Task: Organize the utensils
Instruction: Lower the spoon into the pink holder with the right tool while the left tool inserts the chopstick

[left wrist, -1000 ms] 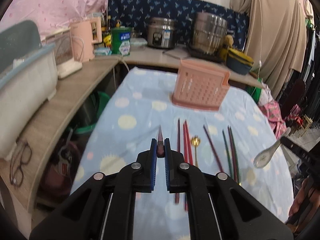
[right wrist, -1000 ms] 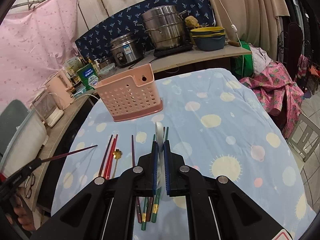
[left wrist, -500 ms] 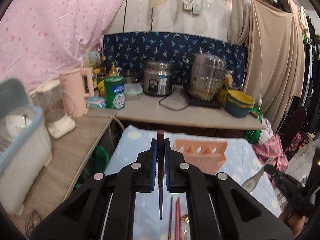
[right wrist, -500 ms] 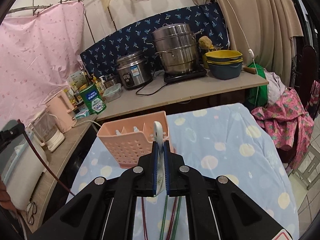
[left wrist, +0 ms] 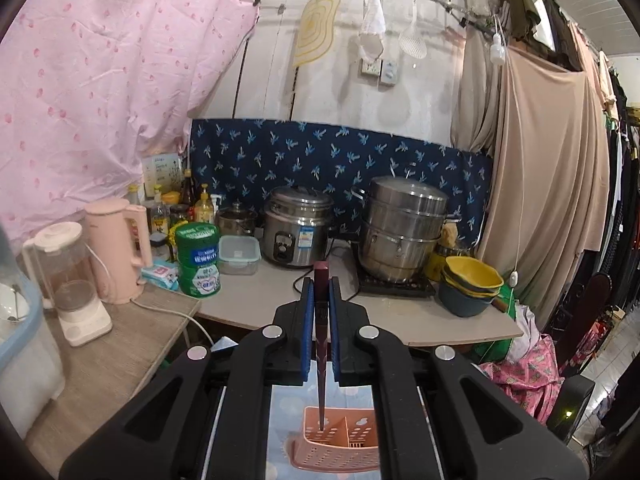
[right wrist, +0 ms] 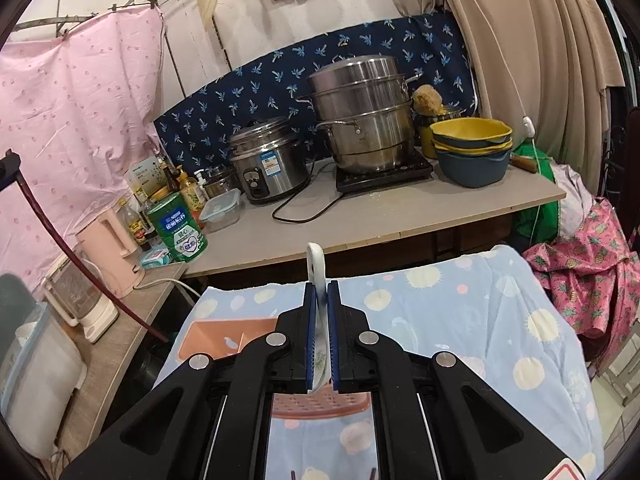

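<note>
My left gripper [left wrist: 320, 300] is shut on a dark red chopstick [left wrist: 321, 336] that hangs point down. Its tip is over the left compartment of the pink perforated utensil basket [left wrist: 340, 446] on the blue spotted tablecloth. My right gripper [right wrist: 322, 304] is shut on a white ceramic spoon [right wrist: 318, 276], held upright above the same basket [right wrist: 212, 338]. In the right wrist view the chopstick [right wrist: 72, 258] slants down from the left gripper at the far left edge towards the basket.
A counter behind the table carries a rice cooker [left wrist: 300, 226], a steel steamer pot [left wrist: 404, 228], stacked yellow and blue bowls [right wrist: 472, 148], a green tin [left wrist: 198, 258], a pink kettle [left wrist: 118, 250] and a blender [left wrist: 68, 280]. Clothes hang at the right.
Both grippers have risen and tilted up over the basket. The chopstick now hangs with its tip at the basket's left compartment; the spoon has come above the basket.
</note>
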